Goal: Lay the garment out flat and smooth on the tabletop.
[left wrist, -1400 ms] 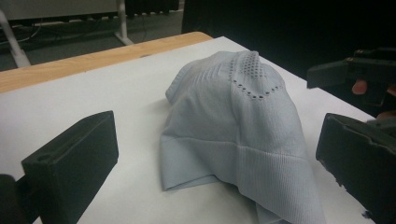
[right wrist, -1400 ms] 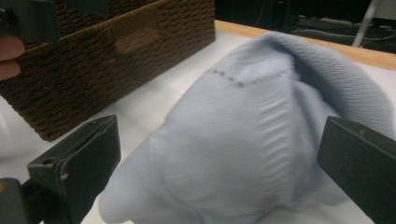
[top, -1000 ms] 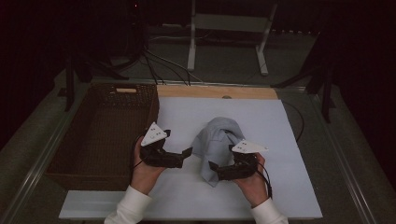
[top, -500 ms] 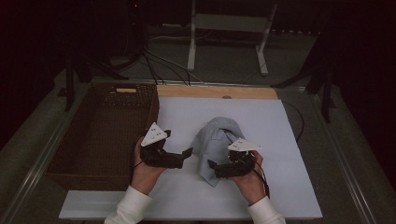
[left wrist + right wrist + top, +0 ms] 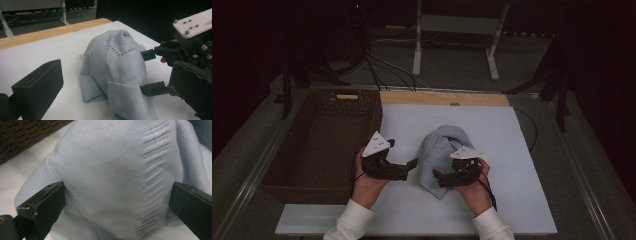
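— While the pale blue cloth (image 5: 438, 155) lies heaped at frame centre, are we gripping it?
— No; our left gripper (image 5: 404, 168) and right gripper (image 5: 439, 177) stand spread. Next we should close on it.

Left gripper (image 5: 412, 165): held in the left hand (image 5: 368, 181), jaws spread wide, pointing at the light blue cloth (image 5: 439, 152) from just beside its left edge. Right gripper (image 5: 436, 175): held in the right hand (image 5: 476, 187), jaws apart, straddling the cloth's near right fold. Both white-sleeved forearms near the cloth.
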`<state>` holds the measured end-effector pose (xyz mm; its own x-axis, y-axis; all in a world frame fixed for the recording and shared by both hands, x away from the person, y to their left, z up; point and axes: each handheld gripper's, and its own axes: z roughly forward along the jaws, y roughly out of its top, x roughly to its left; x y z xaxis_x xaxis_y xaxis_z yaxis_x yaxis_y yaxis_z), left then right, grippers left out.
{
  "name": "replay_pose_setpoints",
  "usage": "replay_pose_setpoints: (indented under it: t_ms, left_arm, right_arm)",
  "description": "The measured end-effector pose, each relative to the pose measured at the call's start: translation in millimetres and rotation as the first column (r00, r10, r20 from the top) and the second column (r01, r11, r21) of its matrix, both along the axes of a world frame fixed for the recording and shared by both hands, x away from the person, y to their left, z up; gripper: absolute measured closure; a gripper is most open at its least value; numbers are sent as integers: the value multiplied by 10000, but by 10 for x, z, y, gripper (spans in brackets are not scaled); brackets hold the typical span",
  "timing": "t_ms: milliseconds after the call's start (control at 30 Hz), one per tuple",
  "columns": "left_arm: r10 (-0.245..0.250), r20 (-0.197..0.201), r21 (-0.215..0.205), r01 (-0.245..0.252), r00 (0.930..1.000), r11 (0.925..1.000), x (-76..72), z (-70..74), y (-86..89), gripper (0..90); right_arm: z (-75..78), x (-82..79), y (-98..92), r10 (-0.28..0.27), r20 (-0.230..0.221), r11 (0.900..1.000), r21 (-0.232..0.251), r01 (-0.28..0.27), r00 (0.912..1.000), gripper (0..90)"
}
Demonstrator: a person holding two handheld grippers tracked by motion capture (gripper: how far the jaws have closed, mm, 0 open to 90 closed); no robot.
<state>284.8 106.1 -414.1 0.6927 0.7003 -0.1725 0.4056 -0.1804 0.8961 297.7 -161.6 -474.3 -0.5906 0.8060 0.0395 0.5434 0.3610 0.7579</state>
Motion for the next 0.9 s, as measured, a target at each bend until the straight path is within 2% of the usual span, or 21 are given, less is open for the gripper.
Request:
replay_pose_setpoints:
  t_ms: [133,267,433,567,633,700,900]
  left_arm:
    - [-12,9,-6,12,10000,10000,-2,1,2,0]
    - [-8,15,8,8,10000,10000,-3,-2,-4,0]
    - [-31,8,39,31,10000,10000,-5,-5,-10,0]
    - [-35,15,49,35,10000,10000,-6,-6,-11,0]
    - [-33,7,35,33,10000,10000,-5,-6,-7,1]
    - [-29,4,31,29,10000,10000,-4,-6,-4,0]
    - [-39,10,28,39,10000,10000,-8,-3,-7,0]
  right_arm:
    - [-4,8,-9,-125,65,9999,-9,125,9999,81]
    - [-11,14,-20,-250,58,9996,-112,250,9997,208]
    - [-32,21,-21,-345,21,9990,-288,345,9994,459]
    - [-48,39,-25,-182,-23,9994,-304,182,9998,768]
    - [-41,39,-35,-160,2,9996,-243,160,9999,849]
    - [-23,32,-56,-199,88,9995,-248,201,9998,880]
    - [22,28,-186,-236,145,9990,-373,241,9996,885]
